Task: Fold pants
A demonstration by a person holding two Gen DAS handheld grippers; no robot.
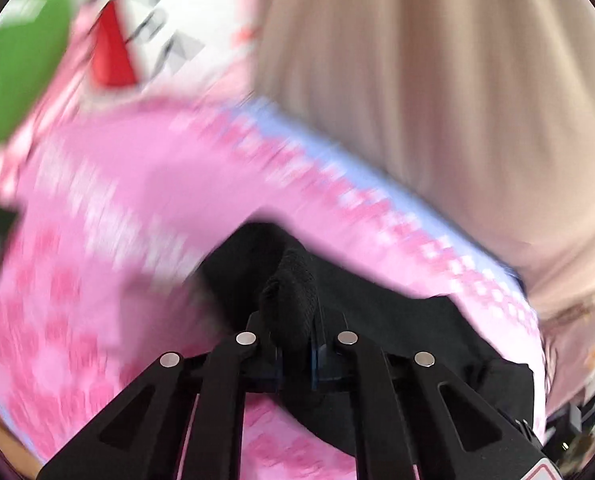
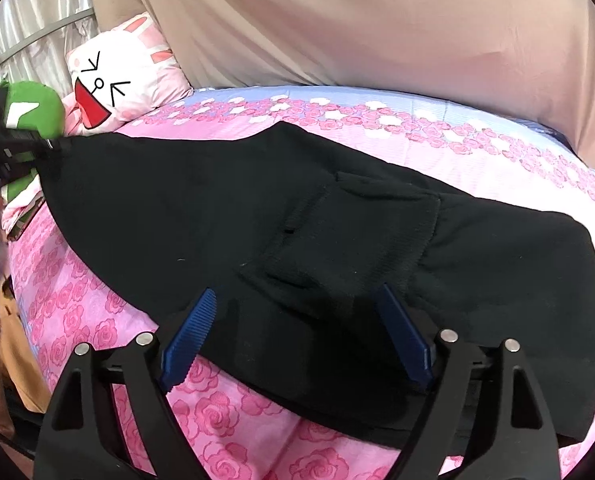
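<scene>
Right gripper (image 2: 297, 332) nearest, blue pads spread wide, empty, hovering over black pants (image 2: 281, 216) laid across the pink rose bedsheet (image 2: 97, 312) mid-frame. Left gripper (image 1: 295, 344) pinched tight on a bunched pants edge, bottom centre; that view is blurred. Bunny pillow (image 2: 125, 80) upper left.

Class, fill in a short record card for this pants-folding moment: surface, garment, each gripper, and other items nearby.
surface: pink rose-print bedsheet
garment: black pants, spread across the sheet
left gripper: shut on a bunched edge of the pants, view blurred
right gripper: open, blue pads over the near edge of the pants
nearby: cartoon-face pillow, green plush
backdrop: beige fabric
</scene>
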